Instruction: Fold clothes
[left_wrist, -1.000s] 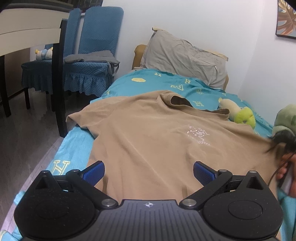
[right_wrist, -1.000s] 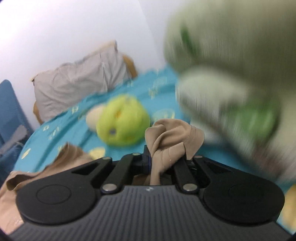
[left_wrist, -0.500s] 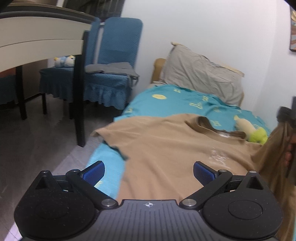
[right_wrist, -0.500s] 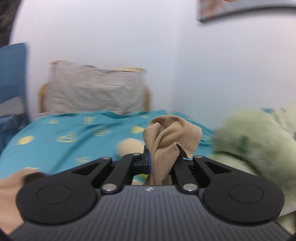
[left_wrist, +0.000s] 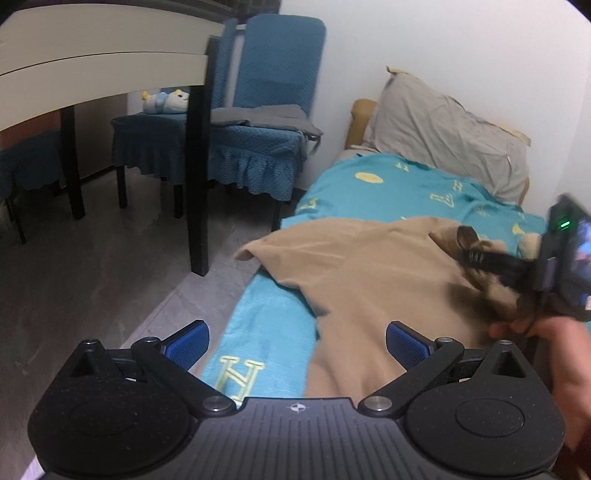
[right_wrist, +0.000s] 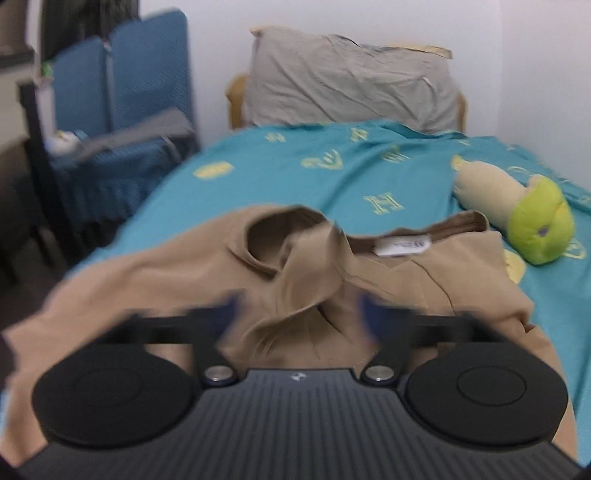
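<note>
A tan T-shirt (left_wrist: 369, 280) lies on the teal bed sheet (left_wrist: 399, 188), one sleeve hanging over the bed's left edge. My left gripper (left_wrist: 297, 338) is open and empty, low over the shirt's near left edge. In the right wrist view the shirt (right_wrist: 424, 284) is partly folded over itself, collar and white label showing. My right gripper (right_wrist: 297, 310) is open with blurred jaws either side of a bunched sleeve fold (right_wrist: 306, 266) that lies loose between them. The right gripper also shows in the left wrist view (left_wrist: 476, 256), over the shirt's right side.
A grey pillow (left_wrist: 443, 125) leans at the head of the bed. A yellow-green plush toy (right_wrist: 517, 214) lies on the sheet right of the collar. Blue covered chairs (left_wrist: 258, 122) and a table with black legs (left_wrist: 195, 166) stand left of the bed on the floor.
My right gripper carried the held sleeve leftward over the shirt and opened, dropping the fold onto it. My left gripper swung left towards the bed's edge.
</note>
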